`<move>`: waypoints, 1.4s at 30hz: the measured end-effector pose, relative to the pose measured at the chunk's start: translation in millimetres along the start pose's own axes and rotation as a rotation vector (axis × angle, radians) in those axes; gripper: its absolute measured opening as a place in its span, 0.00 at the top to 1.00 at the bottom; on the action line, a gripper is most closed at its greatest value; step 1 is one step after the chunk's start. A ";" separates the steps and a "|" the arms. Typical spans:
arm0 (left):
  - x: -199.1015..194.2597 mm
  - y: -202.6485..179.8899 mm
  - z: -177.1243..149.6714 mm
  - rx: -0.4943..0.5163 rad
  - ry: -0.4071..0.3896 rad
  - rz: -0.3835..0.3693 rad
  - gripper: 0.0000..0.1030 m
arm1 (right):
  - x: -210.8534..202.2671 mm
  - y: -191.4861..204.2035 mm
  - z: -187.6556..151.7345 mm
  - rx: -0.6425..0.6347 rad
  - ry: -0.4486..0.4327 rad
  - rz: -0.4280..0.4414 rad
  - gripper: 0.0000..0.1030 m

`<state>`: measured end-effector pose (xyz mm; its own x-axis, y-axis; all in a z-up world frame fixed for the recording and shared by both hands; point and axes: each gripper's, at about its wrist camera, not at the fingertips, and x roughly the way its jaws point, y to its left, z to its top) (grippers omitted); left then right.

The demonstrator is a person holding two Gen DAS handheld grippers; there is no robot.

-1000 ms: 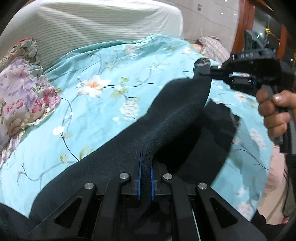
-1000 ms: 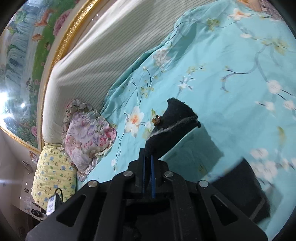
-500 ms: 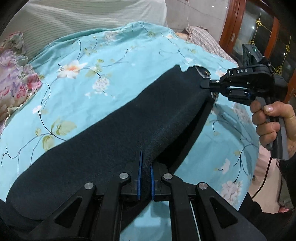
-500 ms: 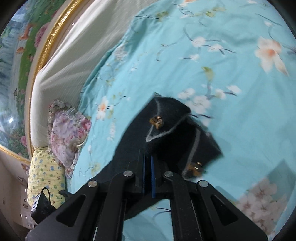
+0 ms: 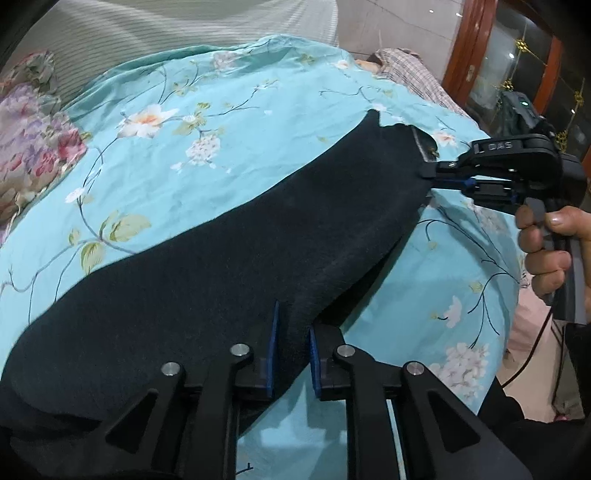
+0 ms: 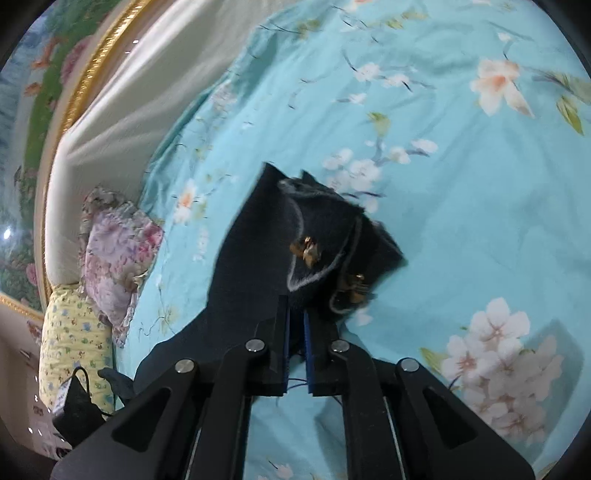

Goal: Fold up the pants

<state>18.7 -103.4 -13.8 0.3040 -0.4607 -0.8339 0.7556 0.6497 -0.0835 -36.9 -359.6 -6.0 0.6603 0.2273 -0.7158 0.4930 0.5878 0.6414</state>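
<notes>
Dark pants point(image 5: 258, 236) lie stretched across a turquoise floral bedsheet point(image 5: 207, 118). My left gripper point(image 5: 291, 325) has its jaws a little apart, with the pants' near edge still between the blue pads. My right gripper point(image 5: 430, 177) pinches the waistband end at the far right of the left wrist view. In the right wrist view the right gripper point(image 6: 295, 321) is shut on the pants point(image 6: 258, 266), whose waistband with white stitching and brass buttons is folded over just ahead of the fingers.
A pink floral pillow point(image 6: 114, 254) and a yellow patterned pillow point(image 6: 74, 339) lie at the bed's head by a striped headboard point(image 5: 155, 33). A plaid cloth point(image 5: 413, 70) lies at the far edge. The bed's edge drops off at the right.
Both grippers lowered the lifted pants onto the sheet and spread them flatter. The left gripper's jaws have parted slightly. The waistband end has folded over near the right gripper.
</notes>
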 end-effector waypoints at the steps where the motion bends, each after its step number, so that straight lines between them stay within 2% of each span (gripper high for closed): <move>1: -2.0 3.0 -2.7 -0.021 -0.001 0.012 0.69 | -5.1 -1.4 -0.3 0.005 -0.017 -0.008 0.87; 3: -8.9 9.0 -7.3 -0.053 -0.013 0.027 0.52 | -14.9 -0.9 -1.9 -0.014 -0.039 -0.021 0.86; 4: -15.1 13.1 -10.7 -0.075 -0.027 0.039 0.46 | -23.4 0.2 -2.7 -0.029 -0.062 -0.027 0.86; 8: -41.1 30.1 -28.4 -0.185 -0.071 0.069 0.37 | -46.4 8.4 -9.0 -0.085 -0.113 -0.002 0.86; 12: -61.9 56.4 -48.6 -0.343 -0.091 0.120 0.36 | -49.5 32.0 -21.1 -0.171 -0.116 0.037 0.85; 15: -79.6 78.3 -65.0 -0.455 -0.105 0.162 0.31 | -41.6 54.9 -34.6 -0.249 -0.079 0.080 0.85; 19: -106.1 111.9 -89.1 -0.611 -0.142 0.211 0.29 | -24.0 86.5 -59.1 -0.377 0.000 0.128 0.85; 26: -131.2 158.3 -102.7 -0.787 -0.154 0.257 0.28 | 14.0 130.1 -104.0 -0.542 0.157 0.191 0.84; 27: -134.1 163.9 -102.3 -0.807 -0.159 0.264 0.28 | 18.7 136.8 -111.0 -0.566 0.176 0.197 0.82; 28: -137.3 171.3 -100.0 -0.832 -0.163 0.283 0.28 | 25.3 146.4 -120.2 -0.602 0.201 0.209 0.75; 29: -139.3 176.9 -97.6 -0.850 -0.161 0.300 0.28 | 29.4 153.1 -127.0 -0.629 0.215 0.217 0.64; 30: -140.7 181.3 -94.9 -0.863 -0.158 0.312 0.28 | 33.7 159.2 -133.1 -0.657 0.228 0.226 0.61; 37: -148.1 215.7 -67.4 -0.909 -0.124 0.435 0.28 | 74.3 217.0 -192.0 -0.933 0.371 0.291 0.61; 42: -137.4 233.9 -58.8 -0.918 -0.058 0.499 0.28 | 99.6 242.8 -211.3 -1.036 0.391 0.315 0.61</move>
<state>119.5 147.5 49.1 0.5059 -0.0266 -0.8622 -0.1865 0.9725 -0.1394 28.9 -30.2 20.2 0.3617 0.5964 -0.7166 -0.4850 0.7768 0.4017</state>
